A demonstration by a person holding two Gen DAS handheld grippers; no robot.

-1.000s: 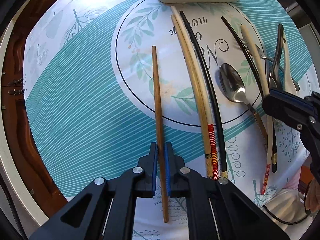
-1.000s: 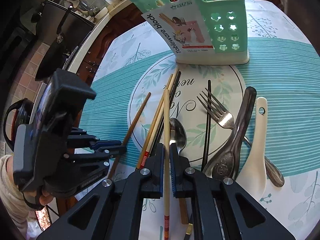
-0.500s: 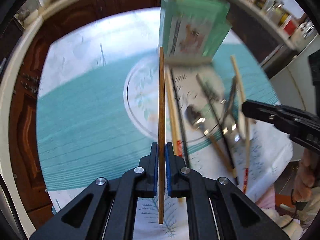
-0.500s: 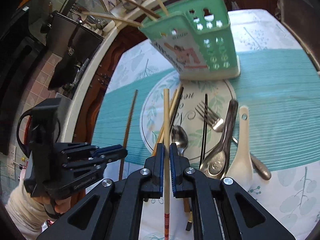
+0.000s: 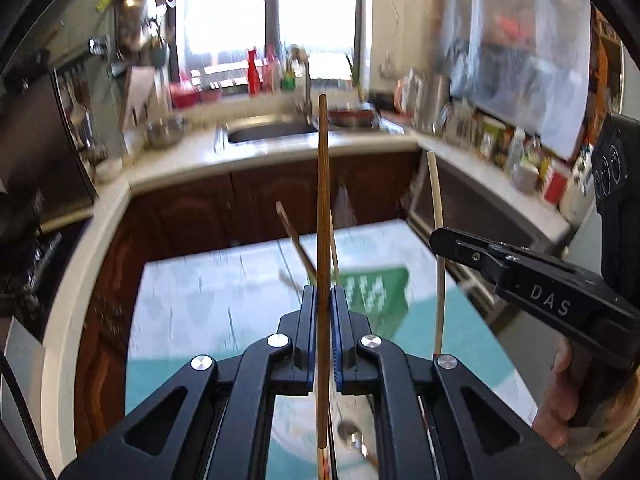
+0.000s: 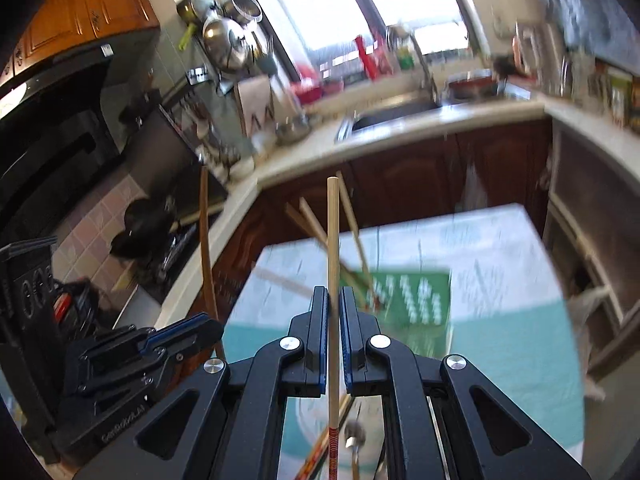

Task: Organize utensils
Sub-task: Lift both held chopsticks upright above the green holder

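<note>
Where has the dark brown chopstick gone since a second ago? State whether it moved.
Yes. The dark brown chopstick was flat on the tablecloth; now it is lifted above, clamped in the left hand-held gripper.

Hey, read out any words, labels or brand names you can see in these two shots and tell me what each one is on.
"DAS": white letters on the right gripper.
Embossed lettering on the left gripper: too faint to read.
Bottle labels on the counter: too blurred.
Green utensil holder: no readable print.

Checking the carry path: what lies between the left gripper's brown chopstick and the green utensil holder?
In the left wrist view, nothing: the dark brown wooden chopstick clamped in the left gripper overlaps the green perforated plastic holder directly behind it.
</note>
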